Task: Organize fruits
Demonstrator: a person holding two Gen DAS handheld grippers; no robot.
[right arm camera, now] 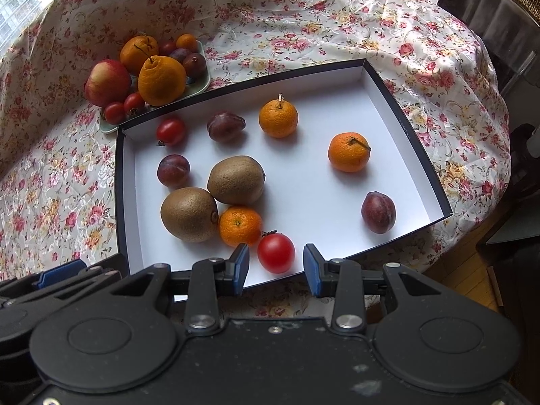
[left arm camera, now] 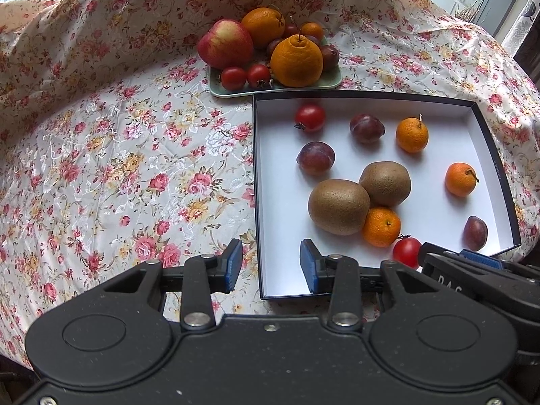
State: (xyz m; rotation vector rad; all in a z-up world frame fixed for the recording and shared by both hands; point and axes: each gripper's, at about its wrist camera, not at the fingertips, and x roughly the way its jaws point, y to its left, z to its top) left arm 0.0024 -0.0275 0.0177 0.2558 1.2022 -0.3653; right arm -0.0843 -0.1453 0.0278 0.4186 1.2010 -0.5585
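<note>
**Ten fruits in the box, more on the green plate**

The white-lined box (right arm camera: 388,87) fills mid-frame. It holds two kiwis (right arm camera: 236,179), three mandarins (right arm camera: 278,118), three plums (right arm camera: 378,212) and two tomatoes (right arm camera: 276,252). At upper left the green plate (left arm camera: 332,81) carries one apple (left arm camera: 225,44), two big knobbly oranges (left arm camera: 296,61), two tomatoes and, behind, some plums and a small mandarin, partly hidden. Small print on the box rim is unreadable. The left gripper (left arm camera: 271,266) and right gripper (right arm camera: 276,268) both have jaws apart, clamping nothing; a tomato lies beyond the right gripper's gap.
</note>
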